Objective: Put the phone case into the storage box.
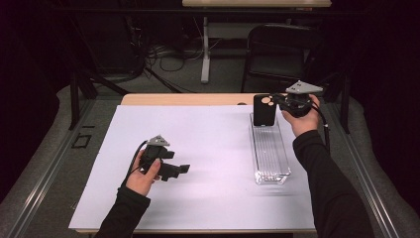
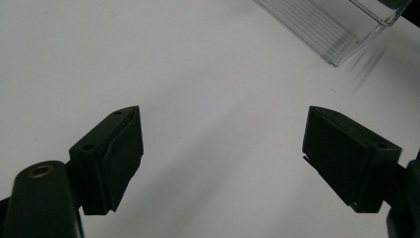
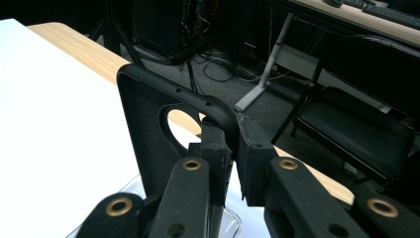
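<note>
- Work in hand, as read from the frames: putting a black phone case (image 1: 262,110) into the clear plastic tray (image 1: 270,168) at the right of the white table cover (image 1: 208,148).
- Right gripper (image 1: 277,101): jaws together, clamped on the top edge of the phone case. In the right gripper view the two pads pinch the rim of the case (image 3: 163,129) at its upper corner, next to the round camera cut-out.
- Case position: held upright at the far end of the tray, with its lower edge at or inside the tray's far end. Cannot tell from these frames whether it touches the tray floor.
- Left gripper (image 1: 182,169): jaws apart, nothing between them. It sits low over the white cover, well apart from the tray. In the left gripper view both pads (image 2: 119,158) stand wide over bare white surface, with a corner of the tray (image 2: 341,29) at the top right.
- Judged done: case picked up and brought to the tray.
- Judged left: seat or lay the case in the tray, release, withdraw the right hand.
- Rest of the tray looks empty.
- Risk noted: the grip is at one corner, so the case may swing or tip on release.
</note>
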The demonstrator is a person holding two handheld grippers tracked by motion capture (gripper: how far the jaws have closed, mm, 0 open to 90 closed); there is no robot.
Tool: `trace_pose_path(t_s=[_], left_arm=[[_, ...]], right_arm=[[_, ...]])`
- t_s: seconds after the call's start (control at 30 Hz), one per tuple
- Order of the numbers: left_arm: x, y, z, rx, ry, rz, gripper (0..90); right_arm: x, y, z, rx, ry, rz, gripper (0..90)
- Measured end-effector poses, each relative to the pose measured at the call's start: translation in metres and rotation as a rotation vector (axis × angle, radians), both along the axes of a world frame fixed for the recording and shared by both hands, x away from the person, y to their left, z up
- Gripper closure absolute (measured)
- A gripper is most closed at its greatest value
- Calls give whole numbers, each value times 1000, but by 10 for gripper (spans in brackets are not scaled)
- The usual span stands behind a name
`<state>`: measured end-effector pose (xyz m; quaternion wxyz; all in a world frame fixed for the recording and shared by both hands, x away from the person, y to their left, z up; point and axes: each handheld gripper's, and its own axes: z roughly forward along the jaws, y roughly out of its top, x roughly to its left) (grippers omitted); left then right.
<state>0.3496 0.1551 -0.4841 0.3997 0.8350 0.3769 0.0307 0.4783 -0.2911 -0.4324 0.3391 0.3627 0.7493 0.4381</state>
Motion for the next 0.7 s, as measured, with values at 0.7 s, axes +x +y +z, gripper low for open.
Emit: trace_pose_path(t_s=[0.7], left_arm=[[1, 1, -2, 8, 7, -3, 163]], right_arm=[[10, 2, -20, -10, -19, -17, 841]])
